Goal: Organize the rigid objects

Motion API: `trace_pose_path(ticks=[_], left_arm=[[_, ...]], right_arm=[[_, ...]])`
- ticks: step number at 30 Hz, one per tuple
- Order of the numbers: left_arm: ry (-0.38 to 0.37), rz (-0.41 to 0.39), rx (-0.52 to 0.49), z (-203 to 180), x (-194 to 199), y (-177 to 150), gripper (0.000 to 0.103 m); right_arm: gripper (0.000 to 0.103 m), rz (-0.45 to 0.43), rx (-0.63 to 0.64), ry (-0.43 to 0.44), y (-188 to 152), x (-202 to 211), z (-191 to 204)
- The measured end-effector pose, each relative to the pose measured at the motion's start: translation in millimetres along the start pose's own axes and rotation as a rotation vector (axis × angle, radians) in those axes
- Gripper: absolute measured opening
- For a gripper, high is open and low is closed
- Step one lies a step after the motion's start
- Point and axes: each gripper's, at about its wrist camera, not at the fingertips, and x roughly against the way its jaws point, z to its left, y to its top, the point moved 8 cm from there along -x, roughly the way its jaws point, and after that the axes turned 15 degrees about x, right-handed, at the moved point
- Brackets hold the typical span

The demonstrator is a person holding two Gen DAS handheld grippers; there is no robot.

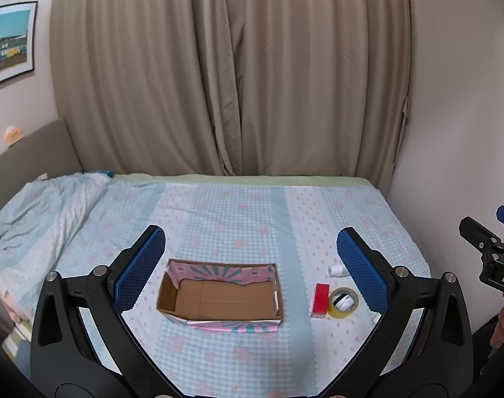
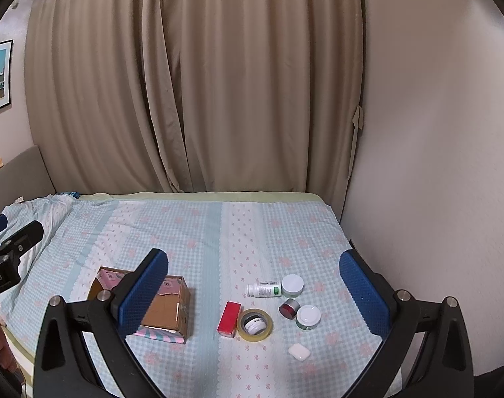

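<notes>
An open, empty cardboard box (image 1: 220, 293) with pink patterned flaps lies on the bed; it also shows in the right wrist view (image 2: 167, 311). To its right lie a red box (image 2: 229, 318), a yellow tape roll (image 2: 255, 325) with a small jar inside it, a white pill bottle (image 2: 264, 289) on its side, two white-lidded jars (image 2: 292, 285) (image 2: 308, 316), a red-lidded jar (image 2: 289, 308) and a white eraser-like block (image 2: 299, 352). My left gripper (image 1: 251, 258) is open and empty above the box. My right gripper (image 2: 253, 282) is open and empty above the small items.
The bed (image 1: 235, 205) has a blue checked sheet, with a rumpled blanket (image 1: 42, 205) at the left. Beige curtains (image 1: 228, 73) hang behind, and a wall (image 2: 434, 132) runs along the bed's right side.
</notes>
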Motion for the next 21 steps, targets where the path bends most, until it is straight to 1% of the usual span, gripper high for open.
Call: trace_pose_path(ticks=[21], left_arm=[[-0.003,0.011,0.01,1.9,-4.6,0.6,0.103]], right_arm=[[0.103,-0.003,0.012,0.002,2.0,-1.6,0.8]])
